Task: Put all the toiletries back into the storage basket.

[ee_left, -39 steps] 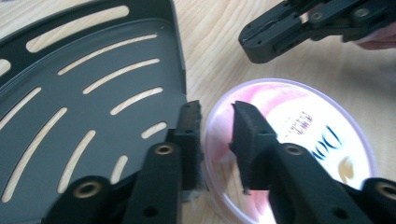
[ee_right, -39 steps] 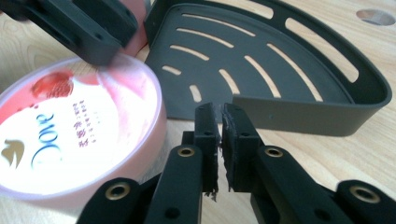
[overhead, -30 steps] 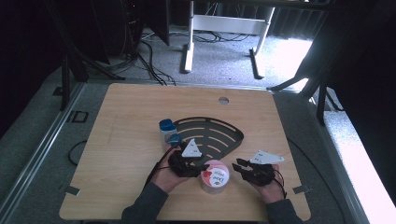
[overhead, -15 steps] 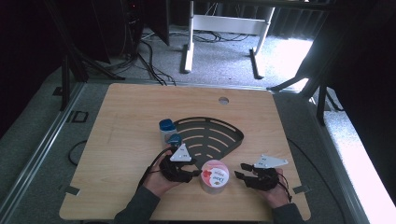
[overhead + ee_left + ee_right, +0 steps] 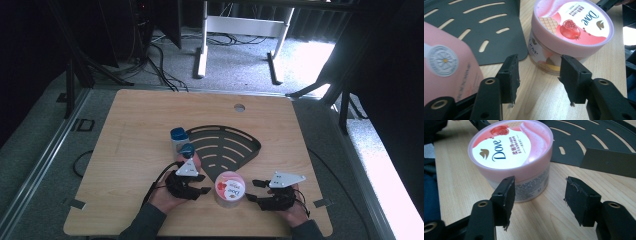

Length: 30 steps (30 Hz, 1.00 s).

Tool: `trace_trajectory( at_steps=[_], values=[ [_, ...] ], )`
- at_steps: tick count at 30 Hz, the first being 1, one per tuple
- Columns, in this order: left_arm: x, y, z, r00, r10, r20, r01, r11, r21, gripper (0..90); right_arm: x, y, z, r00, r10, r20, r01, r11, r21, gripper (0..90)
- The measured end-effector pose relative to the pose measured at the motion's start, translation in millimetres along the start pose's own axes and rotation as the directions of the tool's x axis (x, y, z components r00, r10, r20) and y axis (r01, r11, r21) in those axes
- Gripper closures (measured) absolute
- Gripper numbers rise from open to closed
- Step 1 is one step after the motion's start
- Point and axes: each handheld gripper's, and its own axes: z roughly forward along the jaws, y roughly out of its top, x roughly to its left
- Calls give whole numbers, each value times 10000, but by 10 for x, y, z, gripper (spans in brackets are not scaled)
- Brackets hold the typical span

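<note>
A pink Dove tub (image 5: pixel 230 189) with its lid on stands upright on the wooden table, just in front of a black slotted fan-shaped tray (image 5: pixel 225 145). My left gripper (image 5: pixel 203 184) lies to its left and my right gripper (image 5: pixel 255 191) to its right, both pointing at it. In the left gripper view my left gripper (image 5: pixel 539 80) is open and the tub (image 5: pixel 571 32) stands just beyond its tips. In the right gripper view my right gripper (image 5: pixel 539 200) is open too, short of the tub (image 5: pixel 514 157). Both pairs of jaws have just been opening, with nothing between them.
Two blue-capped bottles (image 5: pixel 178 136) (image 5: pixel 186 150) stand at the tray's left edge, close to my left hand. A pink container with a daisy label (image 5: pixel 444 67) sits right beside the left jaw. The table's front edge (image 5: pixel 200 234) is close behind both hands.
Both pairs of jaws stand wider than before. The left hand has slid back toward the table's front edge. The tub has stayed in place.
</note>
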Motion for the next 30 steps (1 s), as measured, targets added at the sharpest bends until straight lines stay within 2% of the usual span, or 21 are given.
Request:
trace_trajectory(
  at_steps=[6, 12, 22, 30],
  values=[
    [-54, -2, 55, 9989, 331, 318, -330, 9995, -32, 474, 21, -8, 20, 9991, -192, -367, 191, 9998, -23, 384],
    [-104, -4, 95, 9980, 520, 366, -518, 9986, -72, 461, 74, 5, 47, 9965, -521, -652, 521, 9986, -17, 378],
    [-162, -4, 177, 9951, 870, 479, -875, 9961, 93, 414, 106, 11, 94, 9939, -765, -795, 771, 9970, 47, 353],
    [-185, -1, 212, 9929, 1015, 623, -1016, 9948, -19, 384, 124, 19, 151, 9925, -784, -941, 799, 9967, 120, 317]
  ],
)
